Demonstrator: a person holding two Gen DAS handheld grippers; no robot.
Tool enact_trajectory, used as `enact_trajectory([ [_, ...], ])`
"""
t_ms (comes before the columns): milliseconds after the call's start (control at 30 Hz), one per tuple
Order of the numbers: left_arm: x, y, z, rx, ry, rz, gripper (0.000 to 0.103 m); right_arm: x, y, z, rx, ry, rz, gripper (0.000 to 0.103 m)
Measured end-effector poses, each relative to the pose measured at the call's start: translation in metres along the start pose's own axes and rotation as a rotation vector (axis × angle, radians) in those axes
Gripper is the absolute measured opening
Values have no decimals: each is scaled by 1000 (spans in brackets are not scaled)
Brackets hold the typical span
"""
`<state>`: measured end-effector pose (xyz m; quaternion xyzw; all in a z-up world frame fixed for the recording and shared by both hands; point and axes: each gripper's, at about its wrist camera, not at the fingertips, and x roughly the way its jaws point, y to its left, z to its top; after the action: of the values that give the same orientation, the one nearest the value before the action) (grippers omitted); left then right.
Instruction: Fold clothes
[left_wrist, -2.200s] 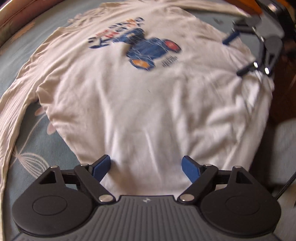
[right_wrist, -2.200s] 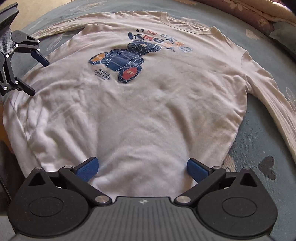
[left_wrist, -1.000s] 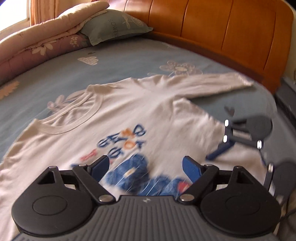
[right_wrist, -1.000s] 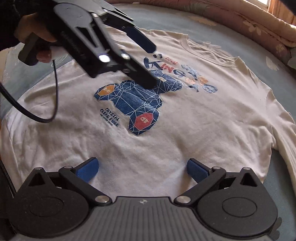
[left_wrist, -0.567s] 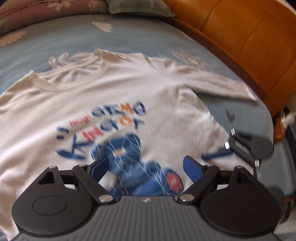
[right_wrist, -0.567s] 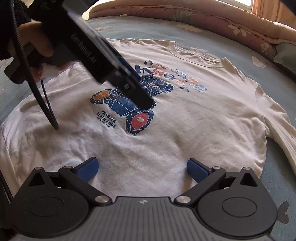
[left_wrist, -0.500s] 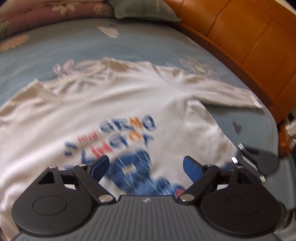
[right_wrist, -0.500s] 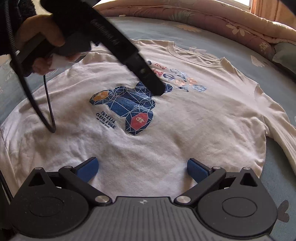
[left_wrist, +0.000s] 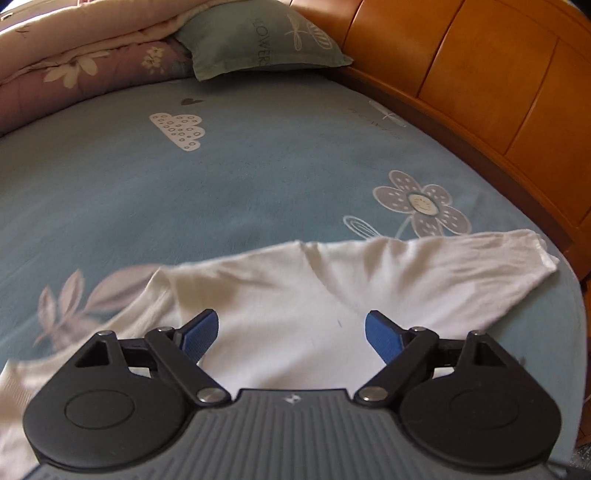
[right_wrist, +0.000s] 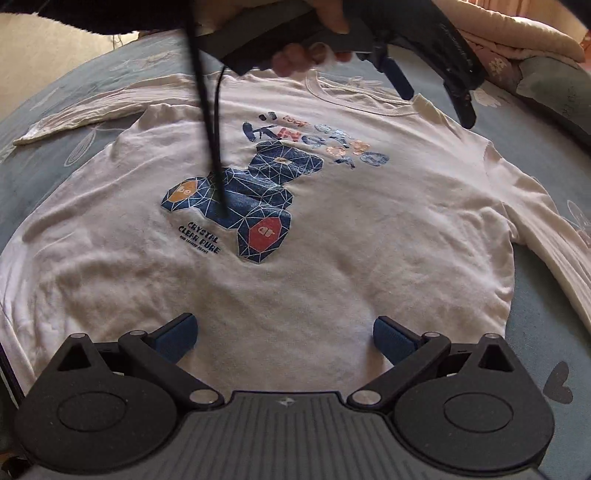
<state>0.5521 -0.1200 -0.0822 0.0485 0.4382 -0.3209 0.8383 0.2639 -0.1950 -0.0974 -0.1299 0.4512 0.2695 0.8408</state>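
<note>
Left gripper (left_wrist: 291, 332) spread wide above shirt (right_wrist: 332, 258) shoulder; right gripper (right_wrist: 284, 338) spread wide, empty, above hem

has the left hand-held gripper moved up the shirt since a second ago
Yes. In the right wrist view the left hand-held gripper now hangs over the shirt's collar, past the bear print it hovered above before.

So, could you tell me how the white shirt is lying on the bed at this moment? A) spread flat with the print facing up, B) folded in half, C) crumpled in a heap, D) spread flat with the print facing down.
A: the white shirt lies spread on the bed sheet, bear print up and both sleeves out.
</note>
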Motion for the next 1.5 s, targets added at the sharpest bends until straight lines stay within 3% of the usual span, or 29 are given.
enact_trajectory([
  [167, 42, 10, 15, 7, 8, 48, 87, 2, 1, -3, 30, -8, -12, 103],
  [400, 32, 3, 17, 11, 42, 72, 88, 4, 0, -7, 63, -47, -21, 103],
  [500, 3, 3, 4, -8, 48, 82, 88, 2, -1, -8, 51, -46, -14, 103],
  [667, -69, 15, -37, -113, 122, 158, 88, 2, -2, -9, 23, -50, 4, 103],
  [800, -130, 22, -91, -236, 205, 247, 88, 2, -4, -6, -10, -33, 27, 103],
  [933, -164, 16, -155, -382, 248, 292, 88, 3, -7, 0, -42, 3, 55, 103],
  [1033, -172, 12, -195, -453, 236, 301, 88, 3, -6, 1, -46, 7, 58, 103],
  [1133, -169, 0, -223, -357, 236, 338, 88, 3, -5, 2, -27, 16, 42, 103],
  [1200, -171, -15, -235, -220, 206, 382, 88, 3, -4, 6, 10, 24, 13, 103],
  [1267, -177, -21, -247, -151, 170, 354, 88, 5, -2, 7, 43, 30, -21, 103],
  [1367, -180, -15, -256, -181, 121, 320, 90, 9, 5, 7, 74, 32, -73, 103],
  [1500, -179, -15, -261, -135, 97, 296, 94, 11, 9, 6, 163, 28, -122, 103],
])
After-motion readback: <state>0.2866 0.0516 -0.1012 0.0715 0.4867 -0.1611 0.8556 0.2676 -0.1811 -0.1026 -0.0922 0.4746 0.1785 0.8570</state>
